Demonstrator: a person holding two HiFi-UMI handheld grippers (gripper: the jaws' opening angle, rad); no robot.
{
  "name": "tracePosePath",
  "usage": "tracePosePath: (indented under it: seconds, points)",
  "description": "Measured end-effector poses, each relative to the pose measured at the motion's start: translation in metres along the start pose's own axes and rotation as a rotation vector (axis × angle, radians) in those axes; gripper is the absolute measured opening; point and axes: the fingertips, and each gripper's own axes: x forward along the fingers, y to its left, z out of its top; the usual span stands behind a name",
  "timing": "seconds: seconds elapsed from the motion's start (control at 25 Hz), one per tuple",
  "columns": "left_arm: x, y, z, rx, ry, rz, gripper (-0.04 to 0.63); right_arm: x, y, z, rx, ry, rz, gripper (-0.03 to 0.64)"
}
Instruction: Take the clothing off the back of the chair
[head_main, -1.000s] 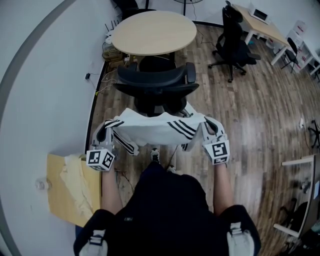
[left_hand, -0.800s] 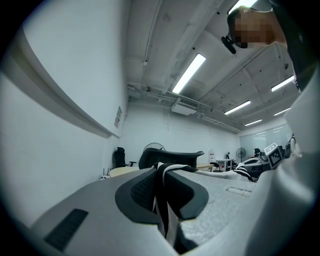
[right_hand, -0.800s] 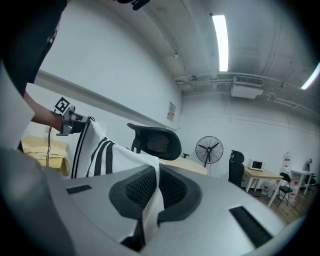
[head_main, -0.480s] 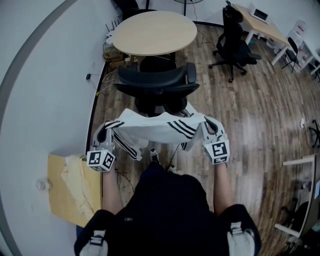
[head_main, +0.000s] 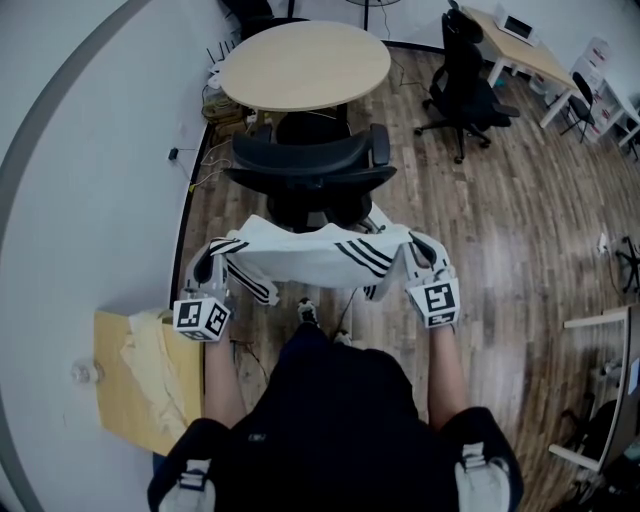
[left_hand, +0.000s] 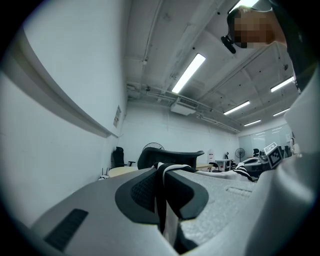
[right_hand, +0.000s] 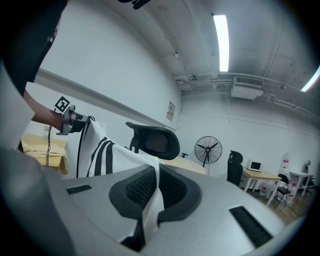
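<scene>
Left gripper (left_hand: 162, 197): jaws closed tight on a fold of the white, black-striped garment (head_main: 318, 258). Right gripper (right_hand: 149, 200): jaws likewise pinched on white cloth of the same garment. In the head view the garment hung stretched between both grippers at frame centre, just below the black office chair (head_main: 310, 165) and off its backrest. Round wooden table (head_main: 305, 62) stood top centre. Cardboard box (head_main: 125, 395) with pale cloth lay lower left.
</scene>
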Motion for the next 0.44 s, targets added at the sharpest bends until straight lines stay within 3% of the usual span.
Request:
tracePosePath:
  seconds: [0.44]
  points:
    - [0.0031, 0.0039, 0.0, -0.001, -0.001, 0.0, 0.009, 0.004, 0.0018, -0.0035, -0.006, 0.013, 0.008, -0.003]
